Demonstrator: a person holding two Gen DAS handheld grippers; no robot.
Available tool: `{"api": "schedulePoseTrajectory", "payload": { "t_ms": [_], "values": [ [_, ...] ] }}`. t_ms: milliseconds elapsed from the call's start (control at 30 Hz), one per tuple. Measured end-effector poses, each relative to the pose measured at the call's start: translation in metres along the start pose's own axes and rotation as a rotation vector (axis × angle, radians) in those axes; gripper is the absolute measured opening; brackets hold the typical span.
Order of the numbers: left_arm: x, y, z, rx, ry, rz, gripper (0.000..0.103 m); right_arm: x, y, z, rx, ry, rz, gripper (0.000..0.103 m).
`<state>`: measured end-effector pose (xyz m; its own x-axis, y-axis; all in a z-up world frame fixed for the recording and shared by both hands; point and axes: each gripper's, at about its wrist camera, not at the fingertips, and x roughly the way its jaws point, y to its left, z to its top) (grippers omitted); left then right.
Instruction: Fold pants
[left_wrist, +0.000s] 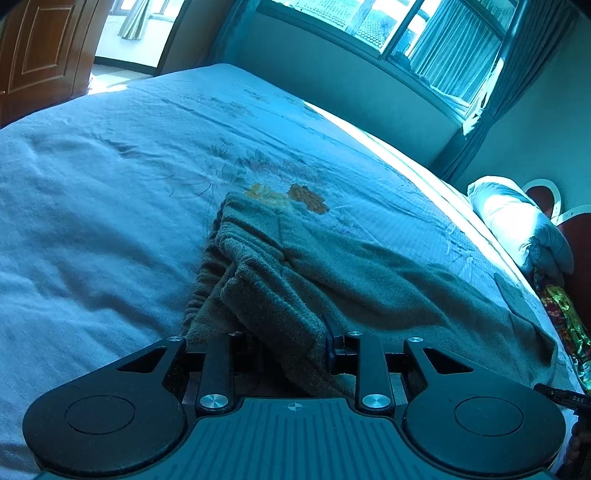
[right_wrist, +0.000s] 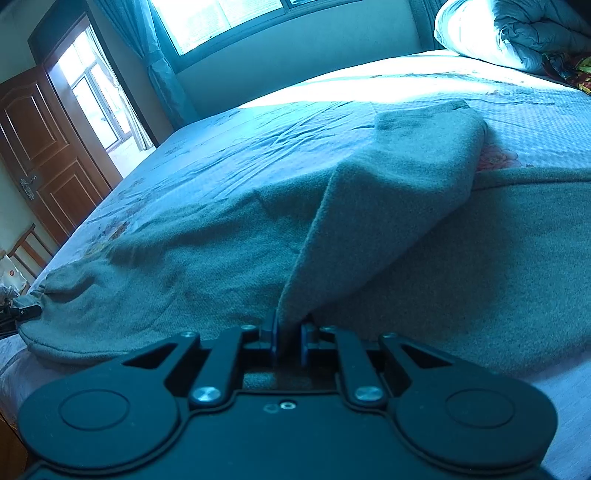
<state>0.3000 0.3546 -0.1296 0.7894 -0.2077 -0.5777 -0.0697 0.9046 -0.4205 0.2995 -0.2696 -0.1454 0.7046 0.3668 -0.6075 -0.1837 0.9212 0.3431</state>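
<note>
Grey-green fleece pants (left_wrist: 369, 273) lie spread on a pale blue bed (left_wrist: 92, 206). My left gripper (left_wrist: 291, 343) is shut on a bunched, thick fold of the pants at the waistband end, and the cloth hides its fingertips. In the right wrist view the pants (right_wrist: 192, 258) stretch across the bed. My right gripper (right_wrist: 290, 332) is shut on a lifted edge of one pant leg (right_wrist: 399, 184), which rises as a tent-like flap over the rest of the cloth.
A rolled white duvet (left_wrist: 517, 218) and a colourful cloth (left_wrist: 565, 317) lie at the head of the bed. A window with curtains (left_wrist: 424, 40) runs along the far wall. A wooden door (right_wrist: 40, 155) stands open beyond the bed's foot.
</note>
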Motion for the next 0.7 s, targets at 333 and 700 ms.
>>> {"api": "schedulePoseTrajectory", "payload": {
  "t_ms": [333, 700],
  "values": [
    [0.015, 0.004, -0.003, 0.110, 0.040, 0.014, 0.031, 0.003, -0.009, -0.014, 0.010, -0.022, 0.001, 0.003],
    [-0.018, 0.011, 0.012, 0.079, -0.063, 0.226, 0.086, -0.019, -0.013, -0.004, 0.008, -0.039, -0.009, 0.018]
  ]
}}
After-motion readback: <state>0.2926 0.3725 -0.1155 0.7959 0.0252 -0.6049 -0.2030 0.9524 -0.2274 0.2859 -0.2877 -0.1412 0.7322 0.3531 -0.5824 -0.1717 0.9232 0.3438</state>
